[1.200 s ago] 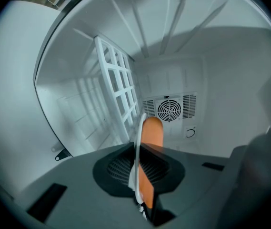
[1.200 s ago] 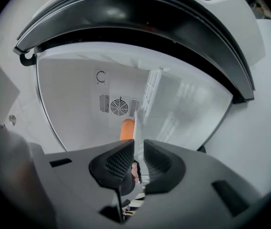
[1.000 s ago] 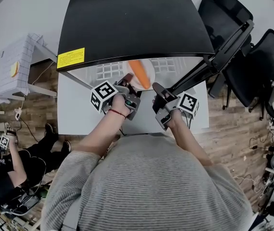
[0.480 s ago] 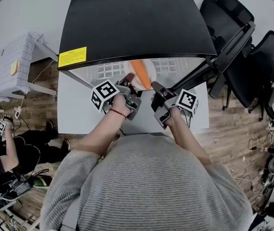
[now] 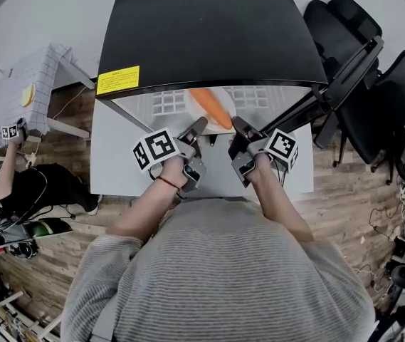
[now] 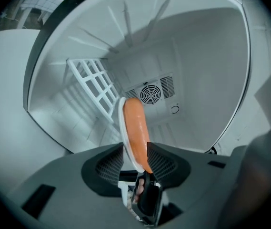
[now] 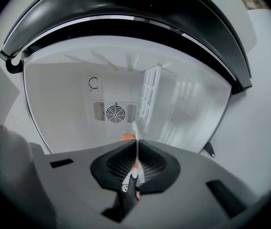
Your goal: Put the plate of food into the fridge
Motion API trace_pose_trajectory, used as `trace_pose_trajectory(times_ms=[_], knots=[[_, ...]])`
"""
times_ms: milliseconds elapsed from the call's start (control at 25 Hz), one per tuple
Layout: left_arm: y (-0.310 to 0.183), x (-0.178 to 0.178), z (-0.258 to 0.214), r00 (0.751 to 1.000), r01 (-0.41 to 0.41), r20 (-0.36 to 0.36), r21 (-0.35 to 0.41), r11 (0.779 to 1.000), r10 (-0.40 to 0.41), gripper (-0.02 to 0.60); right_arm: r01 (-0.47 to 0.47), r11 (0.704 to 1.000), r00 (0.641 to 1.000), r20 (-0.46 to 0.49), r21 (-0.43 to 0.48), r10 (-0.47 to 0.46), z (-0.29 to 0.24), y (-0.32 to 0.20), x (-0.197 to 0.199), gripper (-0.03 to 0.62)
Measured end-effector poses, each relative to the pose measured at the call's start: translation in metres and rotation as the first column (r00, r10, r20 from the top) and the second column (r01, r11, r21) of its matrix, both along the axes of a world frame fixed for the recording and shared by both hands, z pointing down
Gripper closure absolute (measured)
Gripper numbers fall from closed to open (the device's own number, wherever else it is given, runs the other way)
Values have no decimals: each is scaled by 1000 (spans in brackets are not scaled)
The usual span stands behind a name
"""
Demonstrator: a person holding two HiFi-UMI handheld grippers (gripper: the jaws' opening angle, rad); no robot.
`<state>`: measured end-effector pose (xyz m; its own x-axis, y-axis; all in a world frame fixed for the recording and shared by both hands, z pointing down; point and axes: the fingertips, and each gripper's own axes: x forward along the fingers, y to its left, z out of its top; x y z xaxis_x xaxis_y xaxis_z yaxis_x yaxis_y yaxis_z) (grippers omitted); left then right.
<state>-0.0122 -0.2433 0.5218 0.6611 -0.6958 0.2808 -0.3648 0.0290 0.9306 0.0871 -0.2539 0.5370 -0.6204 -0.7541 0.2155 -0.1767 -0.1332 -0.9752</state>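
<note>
Wire rack (image 6: 95,85) beside plate (image 6: 121,128), inside fridge (image 6: 206,70)

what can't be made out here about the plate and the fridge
Both gripper views: the plate shows edge-on, so whether it rests on anything is unclear.
Head view: the fridge top covers most of the plate and any shelf under it.
The orange food: too little detail to name it.
The yellow label: print too small, head view.

The person is wearing a grey striped top (image 5: 223,276) and red wristband (image 5: 166,182), the dark left tool (image 5: 199,125) and right tool (image 5: 236,124) carrying black-and-white marker cubes (image 5: 156,148).
</note>
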Motion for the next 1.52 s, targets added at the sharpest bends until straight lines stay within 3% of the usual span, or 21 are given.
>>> trace_pose_trajectory(times_ms=[160, 360, 480, 520, 560, 600, 680, 720, 760, 840, 960, 1120, 1240, 1520], knots=[[3, -2, -8, 999, -32, 8, 30, 999, 31, 440, -34, 999, 999, -20, -6, 34, 1, -7, -4, 569], [17, 3, -27, 991, -122, 75, 91, 988, 115, 440, -70, 998, 997, -19, 0, 70, -2, -20, -10, 569], [31, 8, -40, 971, -204, 160, 184, 962, 176, 442, -81, 997, 997, -19, -3, 81, -2, -28, -14, 569], [35, 12, -46, 952, -256, 233, 248, 934, 199, 443, -82, 997, 996, -24, -5, 82, -1, -30, -15, 569], [39, 15, -53, 919, -323, 333, 323, 890, 213, 454, -82, 997, 996, -30, -8, 82, 1, -32, -15, 569], [44, 19, -59, 870, -403, 445, 394, 826, 212, 472, -81, 997, 996, -36, -9, 81, 2, -34, -15, 569], [55, 29, -69, 756, -562, 630, 485, 670, 178, 525, -77, 997, 996, -52, -5, 77, 3, -37, -16, 569], [62, 34, -71, 711, -624, 682, 499, 601, 173, 553, -75, 997, 995, -60, -2, 74, 4, -39, -16, 569], [69, 40, -72, 680, -671, 710, 501, 547, 185, 569, -72, 997, 995, -66, -1, 72, 4, -41, -15, 569], [81, 47, -70, 643, -728, 732, 490, 479, 228, 571, -68, 998, 995, -71, -4, 68, 4, -45, -16, 569], [92, 51, -66, 617, -764, 740, 483, 427, 268, 571, -63, 998, 995, -79, -1, 63, 3, -50, -17, 569], [99, 56, -73, 627, -769, 724, 513, 382, 289, 571, -55, 998, 995, -84, 10, 56, 1, -52, -19, 569], [102, 55, -76, 620, -778, 729, 522, 350, 291, 571, -49, 999, 995, -84, 21, 51, 0, -52, -20, 569], [106, 52, -77, 628, -775, 711, 532, 342, 316, 571, -10, 996, 994, -110, 84, 19, -6, -52, -23, 568]])
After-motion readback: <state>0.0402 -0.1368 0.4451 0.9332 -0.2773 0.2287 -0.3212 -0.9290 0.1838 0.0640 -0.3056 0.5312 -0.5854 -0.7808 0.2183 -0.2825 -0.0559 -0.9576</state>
